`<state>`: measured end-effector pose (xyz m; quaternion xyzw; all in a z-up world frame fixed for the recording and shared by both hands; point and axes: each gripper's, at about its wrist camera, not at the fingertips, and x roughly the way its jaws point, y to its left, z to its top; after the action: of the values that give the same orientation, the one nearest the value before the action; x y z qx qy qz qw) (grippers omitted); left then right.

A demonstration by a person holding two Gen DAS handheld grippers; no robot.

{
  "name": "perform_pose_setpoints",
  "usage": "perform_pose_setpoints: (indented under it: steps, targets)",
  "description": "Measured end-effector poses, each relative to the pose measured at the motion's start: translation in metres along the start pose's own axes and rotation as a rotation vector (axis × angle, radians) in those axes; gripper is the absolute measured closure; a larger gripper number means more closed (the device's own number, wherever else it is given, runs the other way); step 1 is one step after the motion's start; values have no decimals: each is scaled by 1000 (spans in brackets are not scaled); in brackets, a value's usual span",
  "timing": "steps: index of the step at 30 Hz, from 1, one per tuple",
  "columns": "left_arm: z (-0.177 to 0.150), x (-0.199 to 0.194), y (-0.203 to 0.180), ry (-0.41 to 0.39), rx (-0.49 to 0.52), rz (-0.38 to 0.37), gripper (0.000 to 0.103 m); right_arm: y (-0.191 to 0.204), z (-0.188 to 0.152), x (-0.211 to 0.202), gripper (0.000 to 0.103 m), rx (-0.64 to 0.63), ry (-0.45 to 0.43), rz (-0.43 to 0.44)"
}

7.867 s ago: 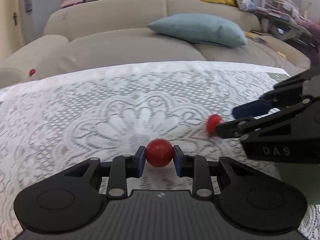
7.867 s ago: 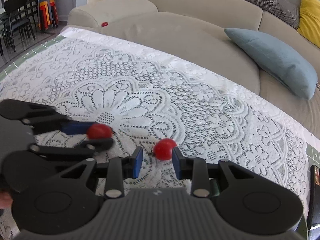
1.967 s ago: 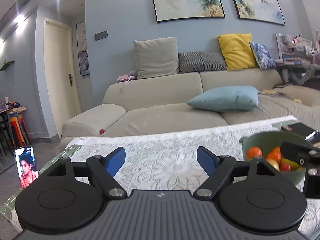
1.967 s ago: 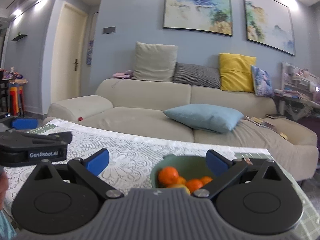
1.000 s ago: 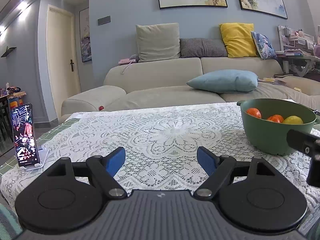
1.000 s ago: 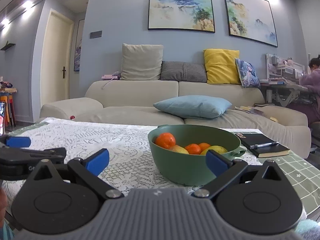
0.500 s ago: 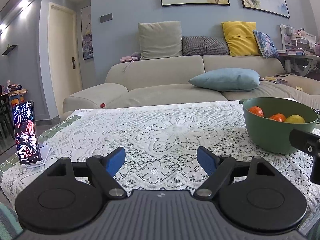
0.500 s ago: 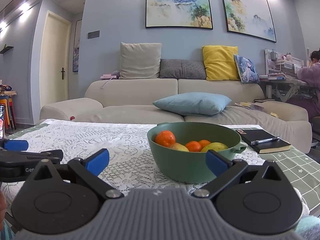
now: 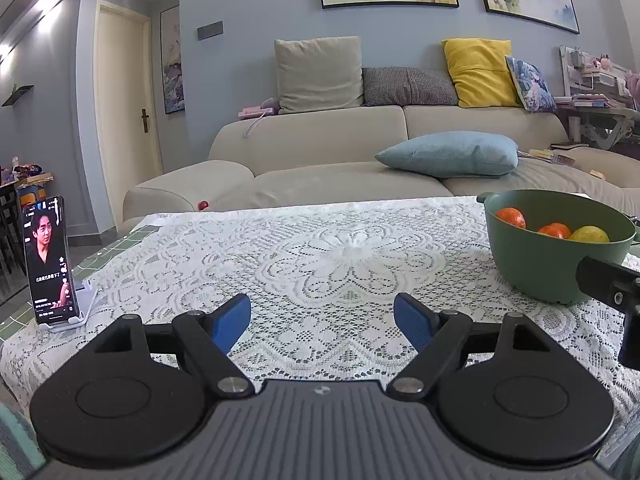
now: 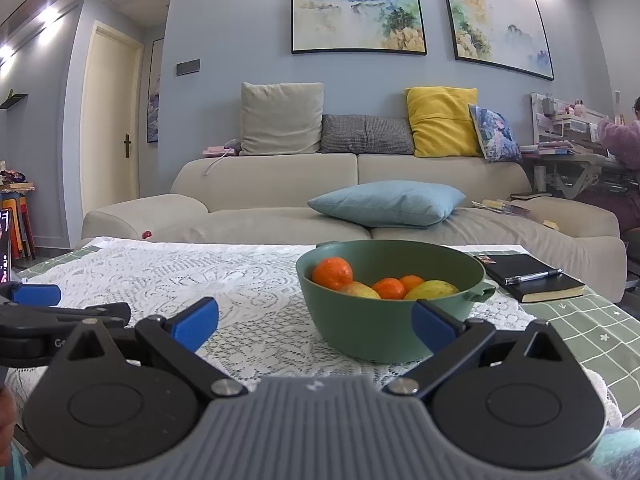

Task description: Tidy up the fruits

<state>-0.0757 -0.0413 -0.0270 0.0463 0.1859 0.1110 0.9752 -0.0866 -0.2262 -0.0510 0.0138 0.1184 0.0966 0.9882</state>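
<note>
Both tongs apart, empty: left tongs, right tongs. Fruits in green bowl, 12 o'clock of right tongs, on desk. Risk: fwd nudge tips bowl, spills fruit; stray red fruit on sofa missed

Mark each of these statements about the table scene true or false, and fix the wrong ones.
1. The green bowl holds oranges and yellow fruit. True.
2. The left gripper is shut on a red fruit. False: it is open with nothing between its fingers.
3. A phone stands propped on a stand at the table's left edge. True.
4. The black notebook lies inside the bowl. False: it lies on the table beside the bowl, a pen on top.
5. The right gripper is open. True.
</note>
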Motion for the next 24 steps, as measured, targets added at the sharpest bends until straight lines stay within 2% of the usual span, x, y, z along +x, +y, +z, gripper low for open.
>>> perform_pose_setpoints:
  steps: [24]
  targets:
    - [2,-1,3,16,-31,6,8,-1,-3,0,4,0,15,5]
